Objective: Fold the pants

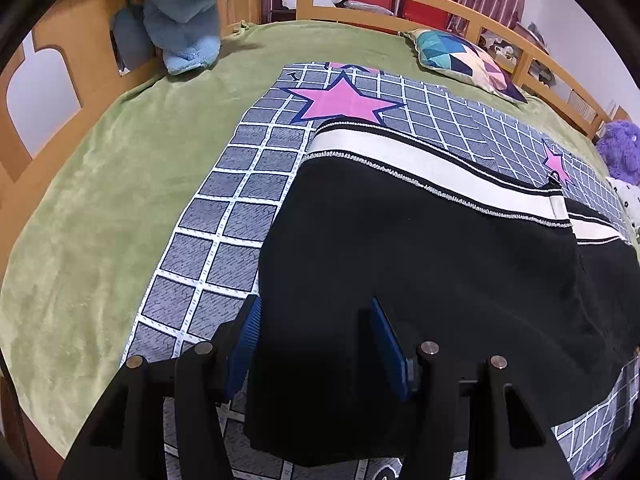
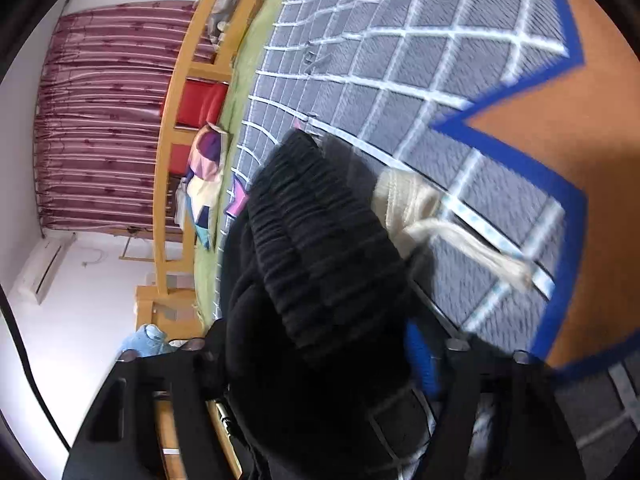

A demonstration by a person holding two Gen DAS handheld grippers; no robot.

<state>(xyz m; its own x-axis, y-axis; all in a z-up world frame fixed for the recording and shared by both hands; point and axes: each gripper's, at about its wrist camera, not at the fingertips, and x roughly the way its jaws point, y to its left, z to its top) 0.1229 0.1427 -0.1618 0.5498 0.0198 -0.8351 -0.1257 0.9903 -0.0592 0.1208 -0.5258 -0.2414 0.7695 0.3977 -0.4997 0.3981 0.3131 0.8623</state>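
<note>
While we look along the left gripper point(image 1: 315, 302), the green blanket point(image 1: 100, 200) lies left of the grey checked sheet point(image 1: 224, 216), and a pale blue fleece point(image 1: 188, 8) hangs beyond the sheet's far left corner. On the sheet, right of its left border, lie the pants point(image 1: 420, 260). They are mostly plain black cloth, and the far edge carries a broad white band trimmed with black stripes and a beaded line. That band runs crossways, slanting down to the right, so the long axis seems to lie across the sheet from left to right. A pink star point(image 1: 340, 100) on the sheet shows just past the band. A patchwork pillow point(image 1: 464, 56) sits off the sheet's far right corner. We see the left tongs standing moderately wide over the pants' near left edge, with flat black cloth between the blue pads point(image 1: 244, 344) and nothing pinched. Through the right gripper point(image 2: 316, 332) we see the pants point(image 2: 320, 240) bunched, with a ribbed, gathered black band heaped over the tongs and a cream cord point(image 2: 460, 236) trailing right onto the sheet point(image 2: 380, 60). A large orange star point(image 2: 560, 100) on the sheet lies farther right. One blue pad point(image 2: 420, 356) shows beside the cloth, but we cannot tell whether these tongs pinch it.
</note>
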